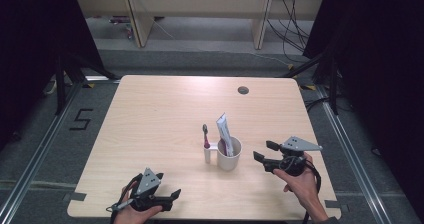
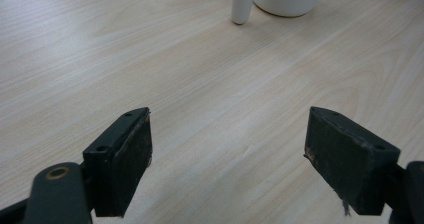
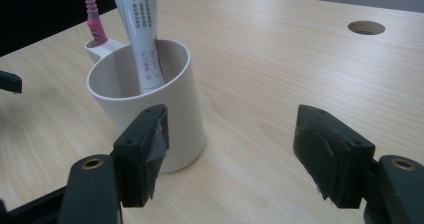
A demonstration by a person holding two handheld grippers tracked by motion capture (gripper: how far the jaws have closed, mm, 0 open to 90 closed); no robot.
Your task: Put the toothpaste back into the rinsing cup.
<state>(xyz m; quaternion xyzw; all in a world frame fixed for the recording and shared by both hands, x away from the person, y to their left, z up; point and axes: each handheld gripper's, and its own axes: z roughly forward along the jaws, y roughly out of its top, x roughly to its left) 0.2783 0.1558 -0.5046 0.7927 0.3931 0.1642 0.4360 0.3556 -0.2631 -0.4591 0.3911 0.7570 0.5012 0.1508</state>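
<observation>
Nearest the lens in the right gripper view, the right gripper (image 3: 232,154), jaws spread wide with only bare tabletop between the pads, its left jaw overlapping the near wall of a white cup (image 3: 150,104) in that view, whether touching cannot be told. Inside the cup, a white toothpaste tube (image 3: 140,34), standing up against the far wall and rising well above the rim. Just behind, in a slim side holder joined to the cup, a toothbrush (image 3: 92,16) with a pink grip, upright.

From the high view, cup (image 1: 229,156), tube (image 1: 223,131) and toothbrush (image 1: 205,136) together on the near half of a pale wooden table (image 1: 150,114), slightly right of centre. Right gripper (image 1: 266,152) just to the cup's right, held in a hand at the table's near right edge and pointing toward the cup. Left gripper (image 1: 169,185) low at the near left edge, well apart from the cup, jaws likewise wide and holding nothing. A round cable hole (image 1: 243,90) toward the far edge.
</observation>
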